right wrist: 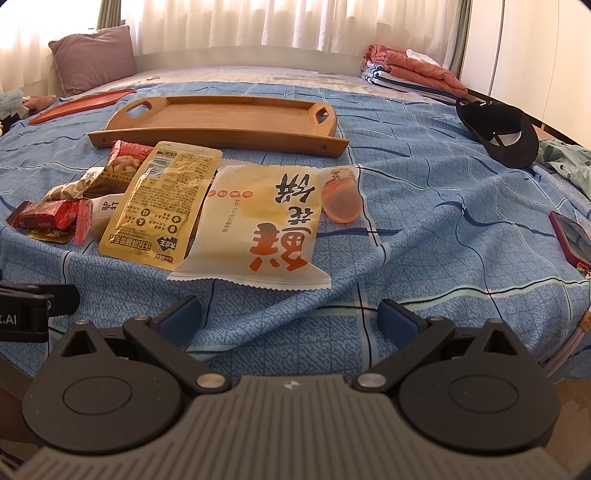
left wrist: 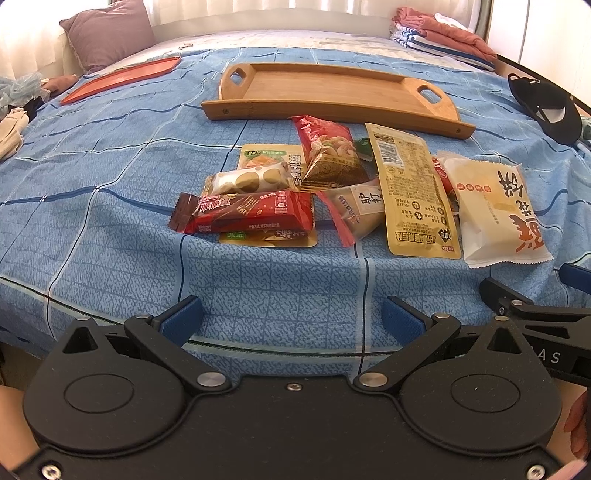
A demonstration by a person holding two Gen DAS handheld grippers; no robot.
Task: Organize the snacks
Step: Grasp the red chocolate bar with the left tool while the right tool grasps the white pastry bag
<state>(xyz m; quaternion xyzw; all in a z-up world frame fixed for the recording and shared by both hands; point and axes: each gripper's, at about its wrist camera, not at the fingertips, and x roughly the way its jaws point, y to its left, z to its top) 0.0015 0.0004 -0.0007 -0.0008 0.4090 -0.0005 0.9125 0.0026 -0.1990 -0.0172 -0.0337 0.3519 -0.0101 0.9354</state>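
While snacks [left wrist: 332, 192] crowd before tray [left wrist: 332, 92], cap [right wrist: 498, 133], perhaps phone [right wrist: 570, 236], flank.

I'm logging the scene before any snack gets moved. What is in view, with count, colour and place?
wooden tray: one, light brown, nothing in it, behind the snacks
white pastry packet: one, white with orange characters, right end of the pile
yellow pouch: one, golden, left of the white packet
red bar wrapper: one, red, left front of the pile
red nut packet: one, red and dark gold, pile's rear
other small snacks: several, mixed, partly covered; count unclear
orange lid-like tray: one, far left
purple pillow: one, at the head
folded clothes: one stack, pink and striped, far right
black cap: one, right
phone: one, red case, right edge
bedsheet: blue check
left claw: open
right claw: open
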